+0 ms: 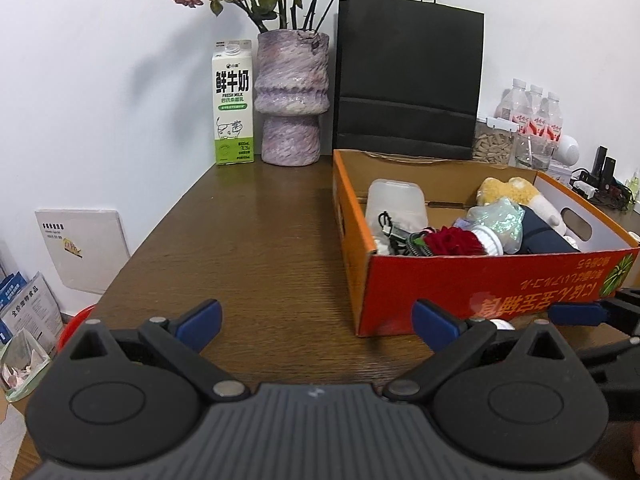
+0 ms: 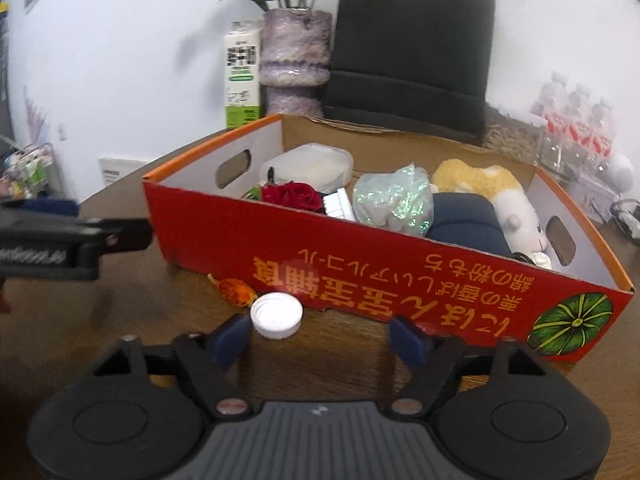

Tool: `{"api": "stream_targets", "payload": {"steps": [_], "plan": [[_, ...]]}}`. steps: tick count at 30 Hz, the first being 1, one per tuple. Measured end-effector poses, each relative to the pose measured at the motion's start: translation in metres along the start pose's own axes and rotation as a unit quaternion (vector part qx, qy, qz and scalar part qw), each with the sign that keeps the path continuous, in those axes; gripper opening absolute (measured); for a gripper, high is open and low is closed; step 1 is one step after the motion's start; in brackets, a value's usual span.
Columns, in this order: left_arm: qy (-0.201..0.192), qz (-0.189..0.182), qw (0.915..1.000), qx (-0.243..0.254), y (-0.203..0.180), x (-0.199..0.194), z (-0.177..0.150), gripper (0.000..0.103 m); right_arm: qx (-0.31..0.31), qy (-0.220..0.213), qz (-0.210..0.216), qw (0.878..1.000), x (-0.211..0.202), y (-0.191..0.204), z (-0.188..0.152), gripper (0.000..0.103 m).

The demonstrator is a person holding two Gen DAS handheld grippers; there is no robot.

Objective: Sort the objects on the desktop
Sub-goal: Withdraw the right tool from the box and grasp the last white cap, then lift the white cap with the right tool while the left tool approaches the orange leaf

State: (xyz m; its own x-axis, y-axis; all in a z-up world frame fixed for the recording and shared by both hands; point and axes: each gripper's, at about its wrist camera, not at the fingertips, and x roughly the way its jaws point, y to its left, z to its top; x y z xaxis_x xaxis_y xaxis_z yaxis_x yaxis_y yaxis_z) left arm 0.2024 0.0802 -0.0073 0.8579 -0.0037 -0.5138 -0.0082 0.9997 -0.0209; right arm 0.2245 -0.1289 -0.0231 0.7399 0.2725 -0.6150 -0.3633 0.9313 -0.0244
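An orange-red cardboard box point(image 1: 480, 280) point(image 2: 360, 252) stands on the brown wooden table point(image 1: 248, 248). It holds a red rose point(image 2: 294, 194), a clear plastic tub point(image 2: 308, 164), an iridescent bag point(image 2: 394, 198), a plush toy point(image 2: 492, 192) and a dark blue item point(image 2: 464, 220). In the right wrist view a white bottle cap point(image 2: 276, 315) and an orange wrapped candy point(image 2: 237, 290) lie on the table in front of the box. My right gripper point(image 2: 322, 338) is open, with the cap next to its left finger. My left gripper point(image 1: 318, 322) is open and empty over bare table left of the box.
A milk carton point(image 1: 233, 104), a purple vase with dried roses point(image 1: 292, 100) and a black paper bag point(image 1: 408, 80) stand at the back wall. Water bottles point(image 1: 532, 112) and a jar stand at back right. The table's left edge drops to clutter on the floor.
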Motion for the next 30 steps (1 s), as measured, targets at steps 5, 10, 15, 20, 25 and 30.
{"api": "stream_targets", "payload": {"steps": [5,10,15,20,25,30], "plan": [[0.000,-0.005,1.0000,0.000,0.002,-0.003,-0.001,0.103,0.020,0.009,0.001,1.000,0.005,0.004,0.003,0.069],[0.000,-0.009,0.9999,0.012,-0.003,-0.004,-0.003,0.103,0.015,0.003,0.014,1.000,0.003,0.011,0.004,0.028],[0.003,-0.009,0.9999,0.012,-0.004,-0.003,-0.004,0.103,0.022,-0.008,0.026,0.999,-0.001,0.009,0.002,0.027],[0.007,-0.007,0.9998,0.017,-0.007,-0.001,-0.006,0.103,0.026,-0.019,0.027,0.999,-0.006,0.003,0.002,0.027],[0.011,-0.007,0.9997,0.019,-0.011,0.002,-0.007,0.103,0.029,-0.025,0.023,0.999,-0.012,-0.007,-0.001,0.027],[0.011,-0.004,0.9995,0.030,-0.024,0.004,-0.008,0.103,0.040,-0.030,0.014,0.999,-0.018,-0.026,-0.006,0.027]]}}
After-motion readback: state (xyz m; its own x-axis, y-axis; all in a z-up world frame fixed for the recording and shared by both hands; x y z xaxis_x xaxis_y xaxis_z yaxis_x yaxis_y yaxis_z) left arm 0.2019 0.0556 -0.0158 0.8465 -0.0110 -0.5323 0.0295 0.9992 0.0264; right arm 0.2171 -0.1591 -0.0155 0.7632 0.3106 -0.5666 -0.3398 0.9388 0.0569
